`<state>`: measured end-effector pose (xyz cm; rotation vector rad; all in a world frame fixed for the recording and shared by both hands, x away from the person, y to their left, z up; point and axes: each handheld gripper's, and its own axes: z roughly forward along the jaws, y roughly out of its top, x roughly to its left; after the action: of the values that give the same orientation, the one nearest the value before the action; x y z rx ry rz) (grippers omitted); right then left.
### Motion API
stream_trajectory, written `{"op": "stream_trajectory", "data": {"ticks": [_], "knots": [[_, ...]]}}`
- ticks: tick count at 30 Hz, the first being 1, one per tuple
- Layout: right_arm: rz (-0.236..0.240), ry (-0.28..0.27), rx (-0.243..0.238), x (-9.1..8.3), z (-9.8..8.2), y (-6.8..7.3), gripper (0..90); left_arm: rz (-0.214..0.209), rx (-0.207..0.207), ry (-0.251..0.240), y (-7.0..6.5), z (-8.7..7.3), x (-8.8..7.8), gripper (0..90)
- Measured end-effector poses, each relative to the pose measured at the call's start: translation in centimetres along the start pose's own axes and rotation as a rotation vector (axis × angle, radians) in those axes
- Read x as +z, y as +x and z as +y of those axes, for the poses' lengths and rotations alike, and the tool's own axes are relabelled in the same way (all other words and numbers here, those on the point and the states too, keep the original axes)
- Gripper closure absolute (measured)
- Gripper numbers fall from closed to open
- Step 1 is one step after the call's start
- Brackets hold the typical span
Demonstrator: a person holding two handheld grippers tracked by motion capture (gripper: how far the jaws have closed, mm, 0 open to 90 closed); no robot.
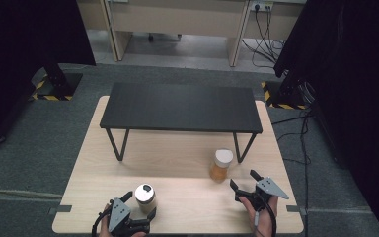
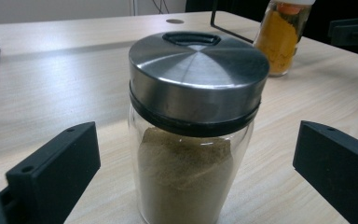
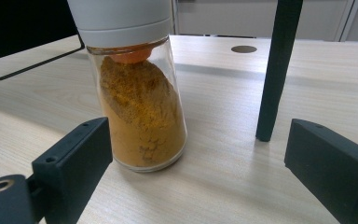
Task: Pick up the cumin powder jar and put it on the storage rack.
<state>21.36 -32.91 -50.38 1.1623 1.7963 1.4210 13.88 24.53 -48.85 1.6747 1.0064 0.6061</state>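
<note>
A glass jar with a steel lid [image 1: 145,196] [image 2: 196,130], holding brownish powder, stands near the table's front edge. My left gripper [image 1: 140,205] [image 2: 196,161] is open, one jaw on each side of the jar and neither touching it. A glass jar of orange powder with a white cap [image 1: 221,165] [image 3: 140,107] [image 2: 282,35] stands right of centre. My right gripper [image 1: 243,179] [image 3: 200,168] is open just short of it, and the jar is nearer the left jaw in the right gripper view. Nothing is held.
A low black shelf on thin metal legs [image 1: 180,106] spans the back half of the light wooden table [image 1: 177,163]. One of its legs [image 3: 277,70] stands close to the right of the orange jar. Dark curtains flank the table.
</note>
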Motion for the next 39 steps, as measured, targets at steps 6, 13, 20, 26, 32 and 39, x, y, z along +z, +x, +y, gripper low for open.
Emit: {"op": "stream_trajectory", "data": {"ticks": [6, 13, 20, 26, 32, 39], "knots": [[0.000, 0.000, 0.001, 0.0, 0.0, 0.0, 7.6, 0.002, 0.012, 0.051, -0.1, 1.0, 1.0, 0.0], [0.000, 0.000, 0.000, 0.0, 0.0, 0.0, 7.6, -0.001, 0.010, 0.108, 0.1, 2.3, 2.3, 0.0], [0.002, 0.005, 0.003, 0.0, 0.1, -0.1, 7.6, -0.010, -0.014, 0.135, 0.7, 2.5, 2.9, 5.9], [0.002, 0.007, 0.002, 0.0, 0.1, -0.1, 7.6, -0.020, -0.016, 0.128, 0.9, 2.4, 3.1, 23.8], [0.003, 0.006, 0.006, 0.0, 0.1, -0.1, 7.6, -0.010, -0.001, 0.107, 0.7, 2.0, 3.1, 28.8], [0.006, 0.012, 0.006, 0.1, 0.2, -0.1, 8.2, -0.010, 0.009, 0.100, 0.7, 1.9, 3.2, 29.3]]}}
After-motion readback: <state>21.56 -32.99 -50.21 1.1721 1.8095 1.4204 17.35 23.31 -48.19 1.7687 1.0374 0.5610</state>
